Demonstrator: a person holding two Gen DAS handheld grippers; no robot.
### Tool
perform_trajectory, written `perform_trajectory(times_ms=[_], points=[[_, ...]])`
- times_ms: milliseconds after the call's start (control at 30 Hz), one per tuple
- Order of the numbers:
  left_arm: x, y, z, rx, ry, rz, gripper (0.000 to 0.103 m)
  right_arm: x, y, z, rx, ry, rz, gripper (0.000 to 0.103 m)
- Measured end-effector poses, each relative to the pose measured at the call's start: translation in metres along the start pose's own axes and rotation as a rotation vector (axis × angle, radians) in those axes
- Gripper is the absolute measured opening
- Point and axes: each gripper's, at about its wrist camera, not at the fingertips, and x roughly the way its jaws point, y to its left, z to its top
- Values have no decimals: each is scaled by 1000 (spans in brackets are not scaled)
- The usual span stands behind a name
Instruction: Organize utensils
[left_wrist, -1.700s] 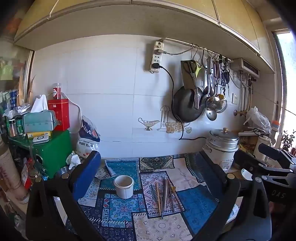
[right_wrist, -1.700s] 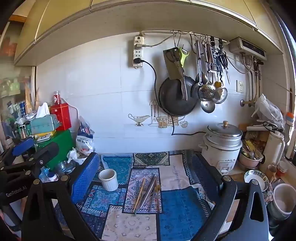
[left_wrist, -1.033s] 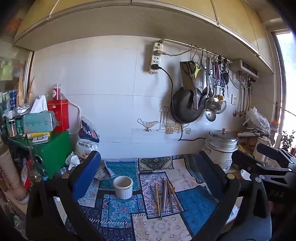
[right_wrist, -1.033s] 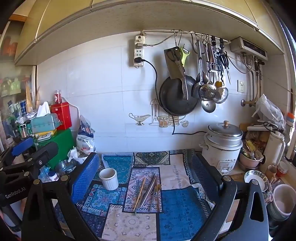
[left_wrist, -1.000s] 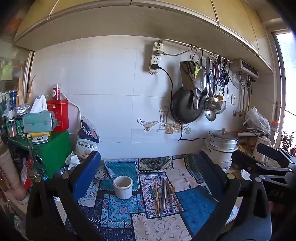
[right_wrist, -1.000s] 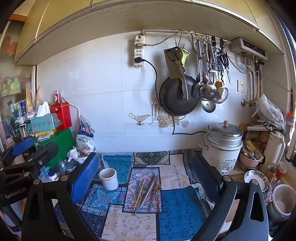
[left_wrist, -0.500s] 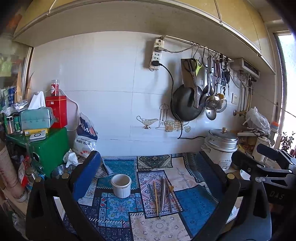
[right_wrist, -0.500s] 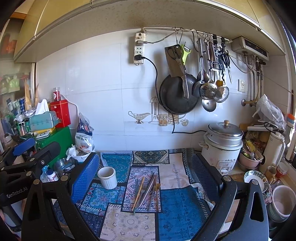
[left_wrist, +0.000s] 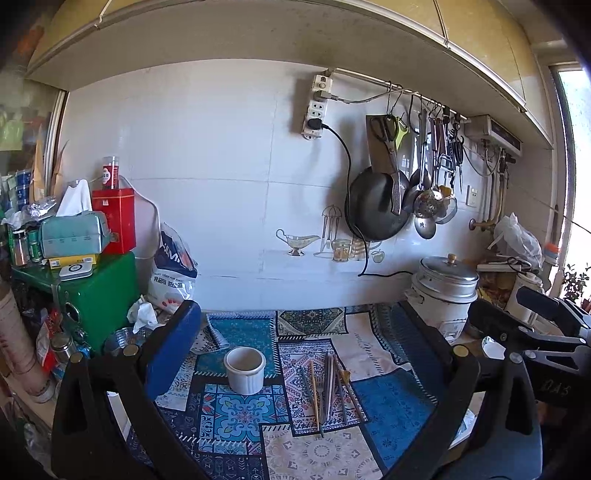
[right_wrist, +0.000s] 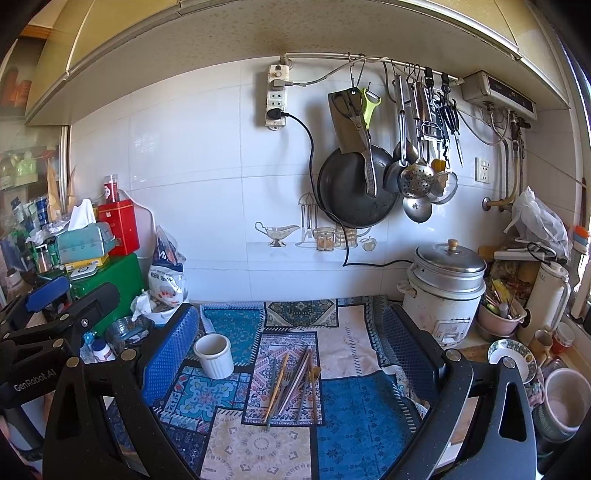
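We've got both grippers hovering over the patterned mat (left_wrist: 391, 402), nothing grabbed. Left gripper (left_wrist: 295, 332) is spread wide, and the right gripper (right_wrist: 291, 328) is wide apart too. The utensils (right_wrist: 293, 380) lie bunched mid-mat, just right of the white cup (right_wrist: 214, 354), which stands upright. Rice cooker (right_wrist: 445, 291) sits far right.
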Motion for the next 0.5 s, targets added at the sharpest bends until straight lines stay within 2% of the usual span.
perform_trajectory(times_ms=[500], points=[[1,3,2,1,-2,1,103,0,0,1,0,2,0,99]])
